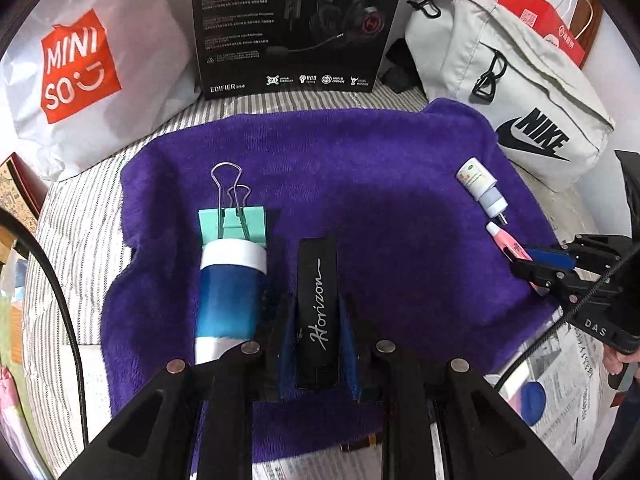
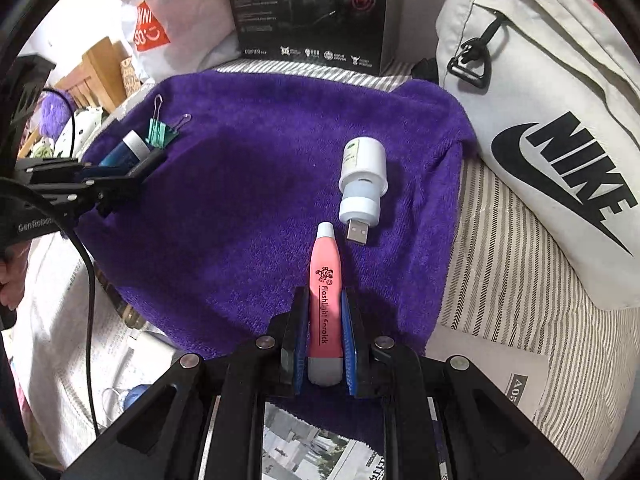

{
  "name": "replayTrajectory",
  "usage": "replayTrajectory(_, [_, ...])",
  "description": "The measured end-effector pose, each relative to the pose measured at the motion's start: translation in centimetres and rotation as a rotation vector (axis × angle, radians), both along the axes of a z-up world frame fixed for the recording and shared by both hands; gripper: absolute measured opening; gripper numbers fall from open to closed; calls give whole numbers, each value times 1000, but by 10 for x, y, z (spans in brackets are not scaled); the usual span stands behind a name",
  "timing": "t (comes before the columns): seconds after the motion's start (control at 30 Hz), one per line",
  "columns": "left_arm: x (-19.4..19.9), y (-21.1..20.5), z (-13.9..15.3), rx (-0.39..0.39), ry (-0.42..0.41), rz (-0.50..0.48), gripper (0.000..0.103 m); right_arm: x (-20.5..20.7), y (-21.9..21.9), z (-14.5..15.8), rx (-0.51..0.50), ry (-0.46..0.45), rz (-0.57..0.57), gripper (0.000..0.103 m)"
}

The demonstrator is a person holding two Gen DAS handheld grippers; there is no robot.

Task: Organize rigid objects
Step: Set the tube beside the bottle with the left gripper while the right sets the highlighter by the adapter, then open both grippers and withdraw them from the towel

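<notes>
Grippers angled steeply down – left gripper (image 1: 318,304) clamps black case (image 1: 318,280), right gripper (image 2: 325,304) pink flashlight (image 2: 326,276).

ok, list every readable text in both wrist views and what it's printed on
"MINISO": white plastic bag
"EDIFIER": black headset box; its small print is unreadable
"NIKE": grey fabric bag
"Horizon": black rectangular case in the left gripper
"Flashlight" plus a blurred word: pink pen-shaped light in the right gripper
"DAS": right gripper body
"GenRobot", cut off: left gripper body
White USB plug-in light label, red paper bag, newspaper: unreadable
</notes>
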State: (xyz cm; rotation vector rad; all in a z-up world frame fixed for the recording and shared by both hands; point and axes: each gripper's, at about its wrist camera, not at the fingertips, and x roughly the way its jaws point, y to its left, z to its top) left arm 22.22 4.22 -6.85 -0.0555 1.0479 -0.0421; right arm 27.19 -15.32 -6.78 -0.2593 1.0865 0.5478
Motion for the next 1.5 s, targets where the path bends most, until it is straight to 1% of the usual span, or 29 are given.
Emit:
replayTrajectory(0.13, [6,0,-8,42,19,15,21,1,1,-1,1,-4,5,16])
replayTrajectory(0.23, [6,3,-7,28,14,17,21,2,2,-1,-1,-9,13,16])
replayTrajectory(0.5, [7,0,-7,72,13,-5,21,0,3,-2,-7,-23,30,16])
replayTrajectory(0.63, [5,1,-7,65,4,7,22,-2,1,-2,-3,-31,36,16])
replayTrajectory(0.7, [5,-1,-7,76,4,8,22,-3,2,-2,-8,-39,38,16])
replayTrajectory(0.8, [4,-2,-7,85,8,7,24,-3,1,-2,-3,-35,38,17])
replayTrajectory(0.83, [3,-2,-7,80,10,5,27,-3,1,-2,-2,-35,41,17])
replayTrajectory(0.97, [-3,-4,-8,71,20,-14,43,-5,1,0,17,-24,43,26])
replayTrajectory(1.03, [-6,-6,-8,85,30,-12,43,-5,0,2,15,-17,30,28])
replayTrajectory(1.07, [-8,-6,-7,88,33,-9,43,-7,-1,5,20,-13,22,33])
replayTrajectory(1.1, [-10,-6,-6,86,34,-1,43,-9,-3,7,25,-14,19,41])
replayTrajectory(1.13, [-13,-4,-4,81,31,7,43,-12,-4,10,28,-18,18,44])
replayTrajectory(1.23, [-28,-1,6,66,10,20,45,-24,-10,19,28,-46,9,45])
replayTrajectory(1.33, [-45,-2,15,65,-24,40,46,-38,-21,31,52,-61,-25,46])
replayTrajectory(1.37, [-50,-1,18,60,-33,45,46,-43,-24,34,64,-62,-31,47])
replayTrajectory(1.4, [-56,0,22,49,-43,52,47,-49,-27,37,78,-66,-34,48])
replayTrajectory(1.43, [-63,0,24,34,-44,49,51,-54,-29,39,86,-71,-34,48])
replayTrajectory(1.5, [-74,1,25,25,-54,44,51,-67,-33,43,94,-81,-34,50])
